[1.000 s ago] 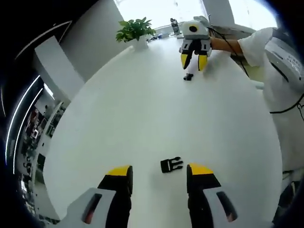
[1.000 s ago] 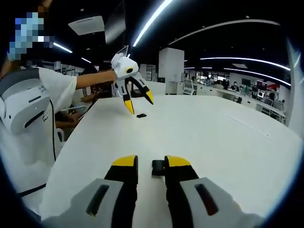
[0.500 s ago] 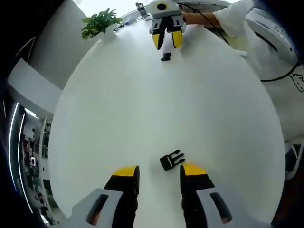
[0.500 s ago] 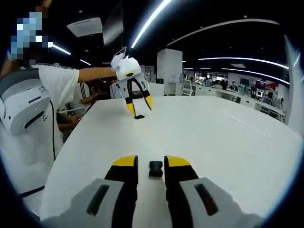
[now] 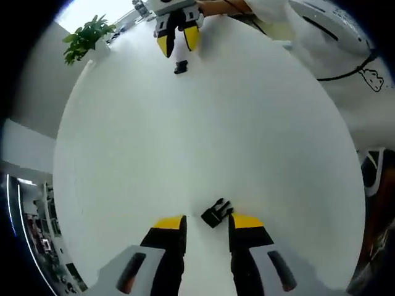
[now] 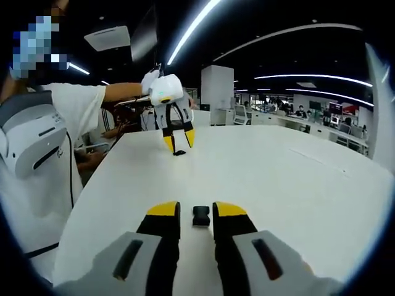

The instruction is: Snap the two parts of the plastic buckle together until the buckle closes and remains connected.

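Left gripper (image 5: 206,223) sits low over the white table (image 5: 247,123) with its yellow-tipped jaws parted, and the pronged half of the black buckle (image 5: 216,213) lies on the tabletop right at the gap between the tips, tilted, slightly closer to the right-hand tip. Can't tell from the left gripper view whether either tip actually touches it, but nothing is clamped.

Right gripper (image 6: 195,211) is in pretty much the same spot with its own piece: jaws apart, narrow gap, and the socket half of the buckle (image 6: 200,216) lying flat on the table between the yellow tips, not pinched as far as the right gripper view shows.

So the two halves are well apart, one at each end of the table, not snapped together yet.

Further out, each camera catches the other gripper across the table, tips pointing down over its small black piece. A potted plant (image 5: 86,38) stands at the far edge in the left gripper view. The person's white sleeve (image 6: 80,102) reaches in from the side, and behind that there's an open office with long ceiling lights (image 6: 197,24).
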`<action>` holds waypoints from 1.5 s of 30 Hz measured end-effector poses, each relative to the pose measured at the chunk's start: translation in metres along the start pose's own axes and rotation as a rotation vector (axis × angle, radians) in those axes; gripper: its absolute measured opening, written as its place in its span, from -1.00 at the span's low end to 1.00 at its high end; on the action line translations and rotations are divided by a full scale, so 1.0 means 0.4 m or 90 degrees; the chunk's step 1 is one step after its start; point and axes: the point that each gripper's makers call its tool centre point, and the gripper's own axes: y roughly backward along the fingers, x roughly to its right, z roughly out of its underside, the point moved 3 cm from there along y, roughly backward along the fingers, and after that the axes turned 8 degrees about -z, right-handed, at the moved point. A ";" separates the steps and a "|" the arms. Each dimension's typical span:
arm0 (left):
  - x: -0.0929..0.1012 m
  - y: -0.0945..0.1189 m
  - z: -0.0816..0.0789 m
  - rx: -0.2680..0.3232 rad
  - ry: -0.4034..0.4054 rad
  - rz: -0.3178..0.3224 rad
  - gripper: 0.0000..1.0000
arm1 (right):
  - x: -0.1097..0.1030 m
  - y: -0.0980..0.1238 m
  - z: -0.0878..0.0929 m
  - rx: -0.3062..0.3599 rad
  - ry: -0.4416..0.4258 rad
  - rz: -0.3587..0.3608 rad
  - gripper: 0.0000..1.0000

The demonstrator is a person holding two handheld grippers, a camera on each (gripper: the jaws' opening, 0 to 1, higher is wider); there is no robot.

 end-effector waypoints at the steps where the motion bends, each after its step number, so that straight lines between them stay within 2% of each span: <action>1: 0.000 -0.001 -0.002 0.000 0.000 0.000 -0.56 | 0.000 0.001 0.000 0.000 0.000 0.001 -0.61; 5: 0.002 -0.004 -0.010 0.004 -0.001 0.032 -0.59 | 0.002 0.003 -0.002 0.000 -0.001 0.002 -0.61; 10: -0.004 -0.010 -0.007 0.000 0.007 0.056 -0.77 | 0.003 0.002 -0.012 0.004 0.000 0.001 -0.62; 12: -0.006 -0.011 -0.008 0.003 0.019 0.065 -0.77 | 0.003 0.002 -0.013 0.001 0.000 0.000 -0.62; 19: -0.016 -0.002 -0.019 0.025 0.071 0.071 -0.81 | 0.009 0.000 -0.008 -0.002 -0.006 0.000 -0.63; 24: -0.021 0.003 -0.030 0.037 0.080 0.068 -0.81 | 0.009 -0.006 -0.008 0.000 -0.011 -0.003 -0.63; 29: -0.024 -0.006 -0.045 0.024 0.107 0.065 -0.81 | 0.009 -0.009 -0.008 0.001 -0.012 -0.005 -0.63; 34: -0.044 -0.023 -0.077 -0.022 0.211 0.041 -0.82 | 0.006 -0.011 -0.004 0.000 -0.017 -0.005 -0.63; 35: -0.042 -0.022 -0.085 -0.015 0.204 0.049 -0.81 | 0.006 -0.010 -0.003 -0.001 -0.017 -0.006 -0.63; 37: -0.042 -0.022 -0.108 -0.008 0.226 0.048 -0.82 | 0.004 -0.007 -0.001 -0.002 -0.016 -0.005 -0.63; 41: -0.030 -0.026 -0.142 -0.037 0.213 0.038 -0.82 | -0.001 -0.002 0.005 -0.004 -0.017 -0.005 -0.63; 43: -0.017 -0.031 -0.150 -0.062 0.221 0.050 -0.82 | -0.002 0.000 0.009 -0.006 -0.017 -0.005 -0.63; 45: -0.013 -0.037 -0.162 -0.066 0.222 0.050 -0.82 | -0.003 0.000 0.010 -0.006 -0.018 -0.006 -0.63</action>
